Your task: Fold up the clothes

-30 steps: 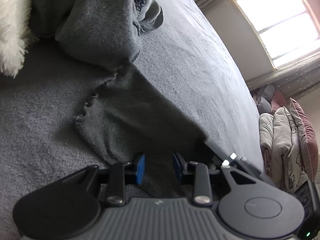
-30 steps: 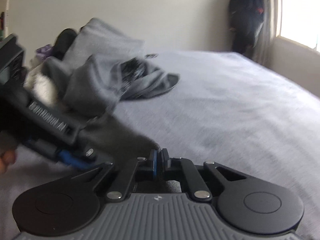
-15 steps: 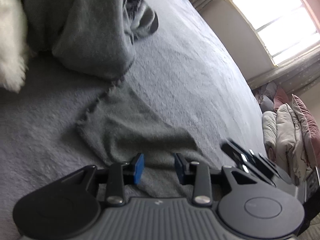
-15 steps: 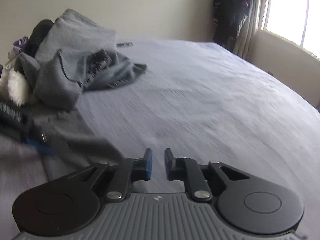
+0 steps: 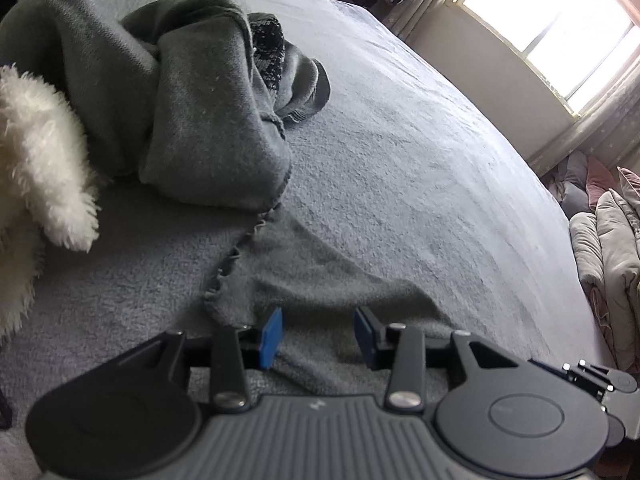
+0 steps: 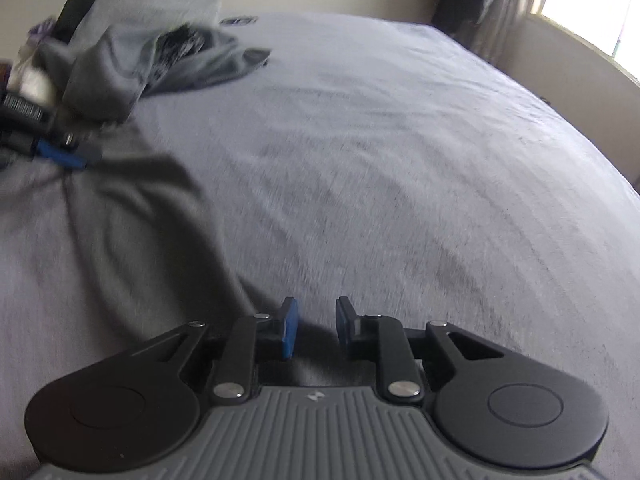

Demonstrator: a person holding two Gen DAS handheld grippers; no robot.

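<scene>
Over the grey bed (image 5: 420, 152), the left gripper (image 5: 318, 334) has just been easing its jaws apart, a flat grey cloth (image 5: 320, 280) lying slack beneath them, nothing pinched. Beyond that cloth sits a heap of grey clothes (image 5: 192, 112), a white fluffy item (image 5: 44, 152) beside it. Only the left view catches the bedding pile (image 5: 608, 264) off the bed's edge. The right gripper (image 6: 312, 330) has also just been opening, released over bare cover; its blurred view alone shows the left gripper's blue pad (image 6: 60, 154) near the heap.

We see the fluffy white garment (image 5: 44, 160) cut off at the left edge; motion blur smears the far heap of grey knitted clothes (image 6: 140, 60).
</scene>
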